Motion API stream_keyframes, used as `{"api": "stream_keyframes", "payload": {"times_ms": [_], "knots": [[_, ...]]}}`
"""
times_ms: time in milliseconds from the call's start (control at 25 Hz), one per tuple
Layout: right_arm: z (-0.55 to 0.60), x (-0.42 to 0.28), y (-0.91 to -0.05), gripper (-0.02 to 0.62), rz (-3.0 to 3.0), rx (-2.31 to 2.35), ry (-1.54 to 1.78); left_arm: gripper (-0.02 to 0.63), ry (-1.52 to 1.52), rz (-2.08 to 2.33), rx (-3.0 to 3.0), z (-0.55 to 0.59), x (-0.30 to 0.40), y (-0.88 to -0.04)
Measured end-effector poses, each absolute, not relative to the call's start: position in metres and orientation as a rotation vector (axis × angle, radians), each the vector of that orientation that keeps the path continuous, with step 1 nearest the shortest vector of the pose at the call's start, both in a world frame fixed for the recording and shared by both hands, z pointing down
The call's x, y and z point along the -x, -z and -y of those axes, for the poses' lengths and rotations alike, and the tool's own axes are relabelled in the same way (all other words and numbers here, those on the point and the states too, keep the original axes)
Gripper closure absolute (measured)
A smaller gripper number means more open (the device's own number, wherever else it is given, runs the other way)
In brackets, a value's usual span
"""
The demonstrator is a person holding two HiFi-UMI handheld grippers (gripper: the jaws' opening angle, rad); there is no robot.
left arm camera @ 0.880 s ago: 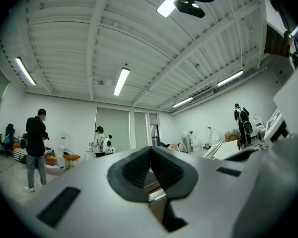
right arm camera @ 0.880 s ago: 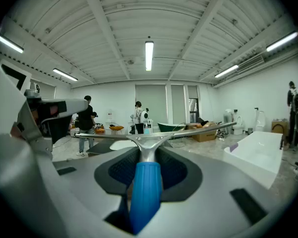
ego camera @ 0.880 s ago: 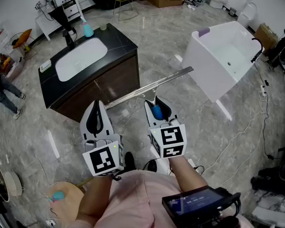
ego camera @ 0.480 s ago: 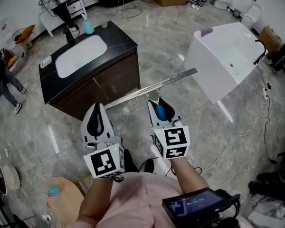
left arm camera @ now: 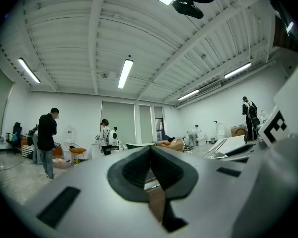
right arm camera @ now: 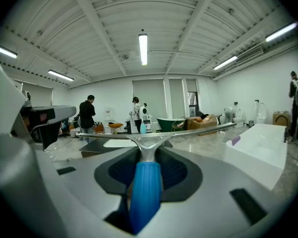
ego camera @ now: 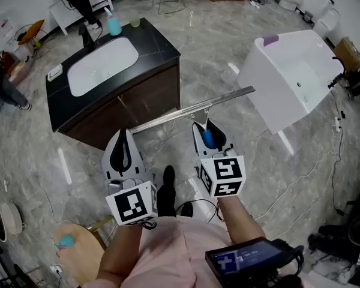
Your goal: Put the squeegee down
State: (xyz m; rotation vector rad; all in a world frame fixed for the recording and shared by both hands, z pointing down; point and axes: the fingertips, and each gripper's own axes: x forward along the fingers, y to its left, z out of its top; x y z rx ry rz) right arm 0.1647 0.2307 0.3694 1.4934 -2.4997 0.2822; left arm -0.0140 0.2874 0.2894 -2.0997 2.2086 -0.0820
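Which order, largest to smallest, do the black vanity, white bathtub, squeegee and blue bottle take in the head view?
1. black vanity, only a little ahead of the next
2. white bathtub
3. squeegee, long but thin; it is nearer the camera, which flatters it
4. blue bottle, clearly smallest

Bright, even light falls from fluorescent tubes (right arm camera: pixel 143 47) overhead. The polished marble floor (ego camera: pixel 216 59) throws back pale glare, with few shadows. Both gripper views bend and darken toward their edges, and the squeegee (right arm camera: pixel 145 192), up close, is soft and out of focus.
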Motion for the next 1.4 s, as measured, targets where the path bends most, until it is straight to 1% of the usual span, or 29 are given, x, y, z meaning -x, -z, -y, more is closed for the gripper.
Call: {"api": "stream_keyframes", "payload": {"times_ms": [440, 640, 1000, 1400], "knots": [[-0.103, -0.104, -0.372, 0.471, 2.480, -1.496, -0.279, 0.597, 0.000, -2.227, 2.124, -0.160, 0.071, -0.284], [-0.062, -0.082, -0.357, 0.471, 2.502, -1.523, -0.242, 0.597, 0.030, -2.157, 2.101, -0.119, 0.093, -0.276], [-0.019, -0.077, -0.352, 0.471, 2.495, -1.540, -0.230, 0.597, 0.030, -2.151, 2.134, -0.074, 0.097, -0.283], [0.038, -0.085, -0.386, 0.471, 2.461, -1.522, -0.324, 0.597, 0.120, -2.171, 2.167, -0.009, 0.091, -0.313]]}}
